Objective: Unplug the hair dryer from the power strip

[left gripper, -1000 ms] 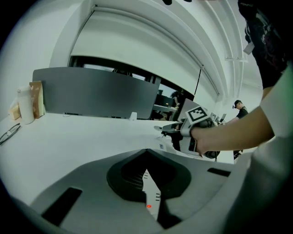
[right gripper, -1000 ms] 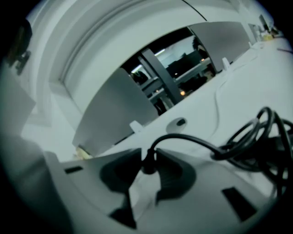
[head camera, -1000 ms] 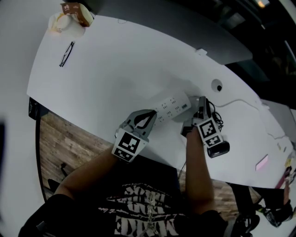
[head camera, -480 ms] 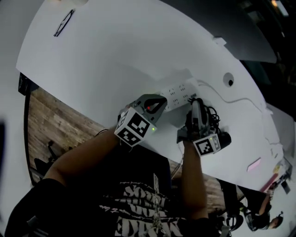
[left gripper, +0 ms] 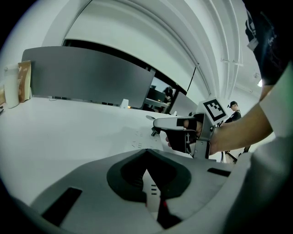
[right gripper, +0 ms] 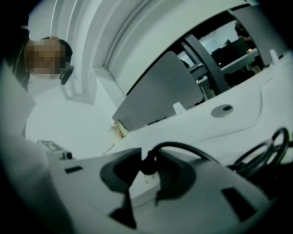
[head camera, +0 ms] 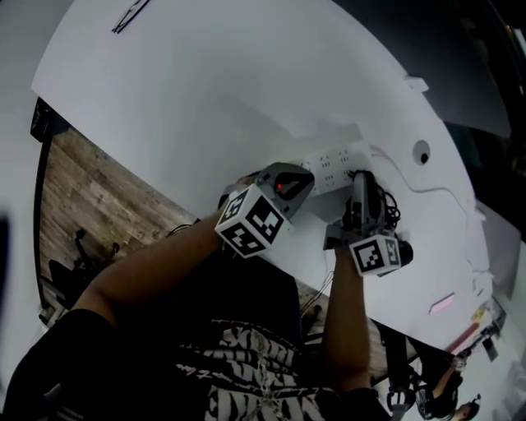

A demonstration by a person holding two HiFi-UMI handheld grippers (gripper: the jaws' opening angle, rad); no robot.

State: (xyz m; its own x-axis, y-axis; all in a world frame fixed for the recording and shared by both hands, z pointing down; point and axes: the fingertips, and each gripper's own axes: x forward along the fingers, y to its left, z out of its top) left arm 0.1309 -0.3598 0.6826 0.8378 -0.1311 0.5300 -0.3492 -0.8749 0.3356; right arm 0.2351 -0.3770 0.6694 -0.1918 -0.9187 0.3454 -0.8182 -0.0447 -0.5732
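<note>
The white power strip (head camera: 333,161) lies on the white table (head camera: 205,90). My left gripper (head camera: 296,181) sits over its near end, jaws shut on the strip; its red switch light (left gripper: 161,206) glows between the pads (left gripper: 132,180). My right gripper (head camera: 357,178) is at the strip's right end. Its jaws (right gripper: 146,160) are shut on the black plug (right gripper: 148,167), whose cord (right gripper: 192,148) arcs away to the right. The plug rests against the white strip; whether it is seated in the socket I cannot tell. The left gripper view shows the right gripper (left gripper: 158,124) reaching in from the right.
Coiled black cord (head camera: 388,210) lies right of the right gripper. A round cable hole (head camera: 422,153) and a white cable (head camera: 436,194) are farther right. Glasses (head camera: 131,13) lie far back. The table's near edge borders wooden floor (head camera: 82,205). A grey partition (left gripper: 91,77) stands behind.
My left gripper has come down over the strip's near end and its open jaws have shut. My right gripper has rolled and shifted along the strip's right end with the plug held.
</note>
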